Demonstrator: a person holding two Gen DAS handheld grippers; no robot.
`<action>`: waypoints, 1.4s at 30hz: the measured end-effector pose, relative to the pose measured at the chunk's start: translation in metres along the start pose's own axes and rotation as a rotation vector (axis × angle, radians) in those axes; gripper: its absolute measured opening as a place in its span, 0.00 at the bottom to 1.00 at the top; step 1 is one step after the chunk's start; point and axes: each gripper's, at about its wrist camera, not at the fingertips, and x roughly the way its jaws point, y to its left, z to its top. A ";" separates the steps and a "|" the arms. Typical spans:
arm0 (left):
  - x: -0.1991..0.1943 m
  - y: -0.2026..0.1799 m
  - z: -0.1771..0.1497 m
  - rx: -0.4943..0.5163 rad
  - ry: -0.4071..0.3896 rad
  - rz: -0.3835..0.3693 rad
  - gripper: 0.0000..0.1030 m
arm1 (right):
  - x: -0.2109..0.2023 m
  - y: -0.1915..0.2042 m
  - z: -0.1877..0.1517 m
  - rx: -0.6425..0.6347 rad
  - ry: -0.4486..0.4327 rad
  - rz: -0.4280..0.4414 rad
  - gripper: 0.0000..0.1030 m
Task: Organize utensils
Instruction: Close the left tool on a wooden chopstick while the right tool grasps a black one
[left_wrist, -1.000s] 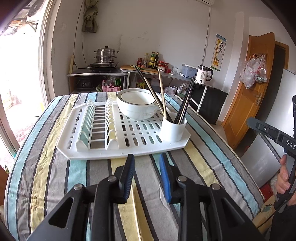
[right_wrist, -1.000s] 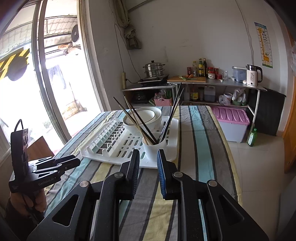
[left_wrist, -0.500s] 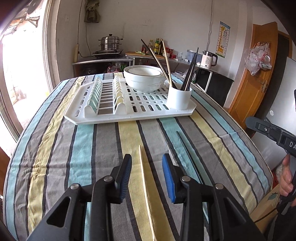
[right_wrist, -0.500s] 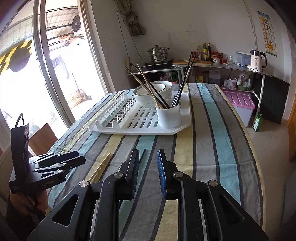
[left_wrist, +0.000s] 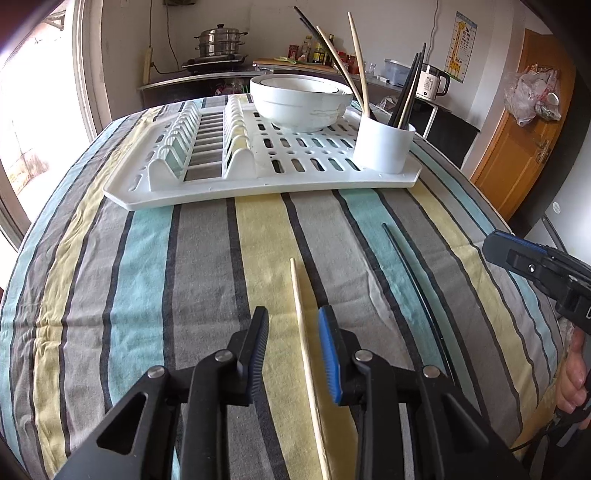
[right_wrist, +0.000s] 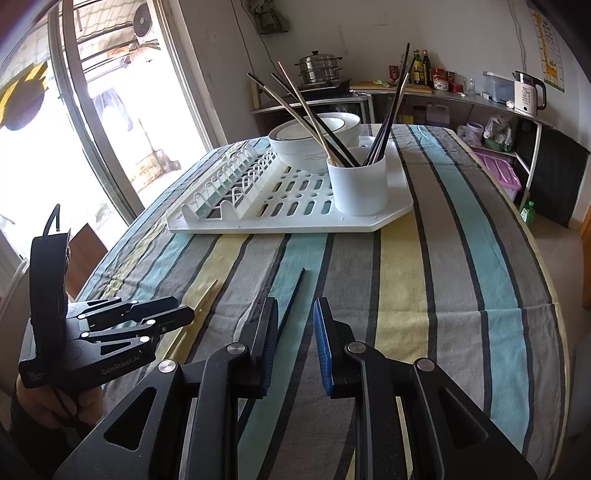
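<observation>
A pale wooden chopstick (left_wrist: 301, 317) lies on the striped tablecloth and runs between the jaws of my open left gripper (left_wrist: 293, 336). A dark chopstick (left_wrist: 410, 273) lies to its right; in the right wrist view the dark chopstick (right_wrist: 291, 299) runs between the jaws of my open right gripper (right_wrist: 295, 332). The wooden chopstick (right_wrist: 207, 295) shows there beside the left gripper (right_wrist: 177, 317). A white utensil cup (left_wrist: 382, 142) holding several chopsticks stands on the white drying rack (left_wrist: 207, 184); the cup (right_wrist: 356, 188) is also ahead in the right wrist view.
A white bowl (left_wrist: 301, 99) sits on the rack behind the cup. The right gripper (left_wrist: 517, 258) shows at the table's right edge. Beyond the table are a counter with a steamer pot (left_wrist: 219, 42), a kettle (right_wrist: 528, 92) and a wooden door (left_wrist: 517, 140).
Both grippers have dropped low toward the tablecloth and come closer to the two loose chopsticks, which now lie between their jaws. The rack and cup have not moved.
</observation>
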 end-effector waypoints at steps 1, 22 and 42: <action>0.003 -0.001 0.002 0.003 0.006 -0.001 0.27 | 0.005 0.000 0.001 0.002 0.011 -0.001 0.20; 0.019 0.004 0.017 0.005 0.023 0.012 0.06 | 0.070 0.016 0.018 -0.039 0.163 -0.056 0.20; 0.020 0.005 0.020 -0.012 0.027 0.004 0.05 | 0.075 0.016 0.027 -0.063 0.194 -0.100 0.06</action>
